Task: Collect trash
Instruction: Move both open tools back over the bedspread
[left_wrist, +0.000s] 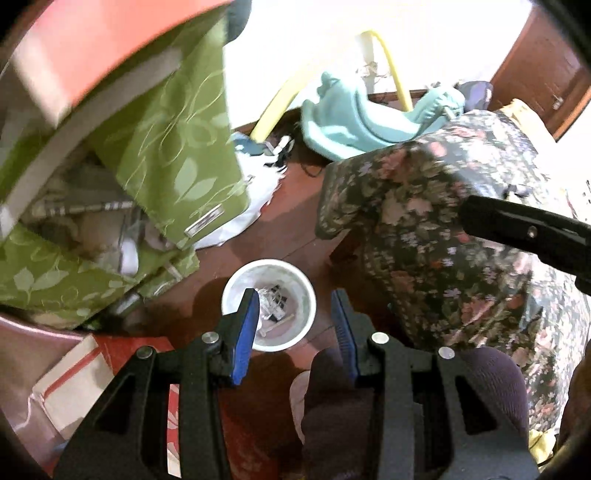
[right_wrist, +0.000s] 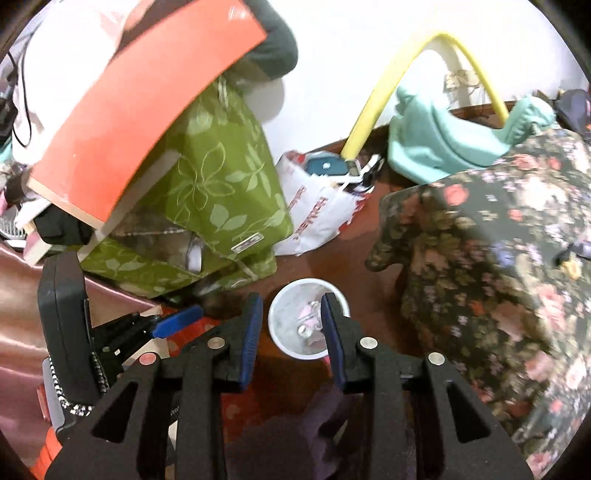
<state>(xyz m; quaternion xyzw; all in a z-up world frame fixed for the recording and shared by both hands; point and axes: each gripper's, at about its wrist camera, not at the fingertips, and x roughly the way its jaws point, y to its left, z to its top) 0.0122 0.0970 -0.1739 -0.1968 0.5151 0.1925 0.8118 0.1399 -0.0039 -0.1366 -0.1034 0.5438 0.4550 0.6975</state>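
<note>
A small white bin (left_wrist: 268, 306) stands on the red-brown floor and holds several scraps of trash (left_wrist: 273, 301). My left gripper (left_wrist: 295, 317) hangs above it, open and empty, its left finger over the bin's mouth. In the right wrist view the same bin (right_wrist: 308, 325) sits below my right gripper (right_wrist: 291, 317), which is open and empty too, its right finger over the bin's rim. The left gripper's blue fingertip (right_wrist: 177, 321) shows at the left of the right wrist view. The right gripper's black body (left_wrist: 524, 232) shows at the right of the left wrist view.
A green leaf-patterned bag (right_wrist: 221, 192) and a red-topped board (right_wrist: 147, 110) crowd the left. A floral cloth (right_wrist: 498, 258) covers furniture on the right. A white plastic bag (right_wrist: 317, 214), a yellow hose (right_wrist: 369, 122) and a teal cushion (right_wrist: 443, 144) lie by the far wall.
</note>
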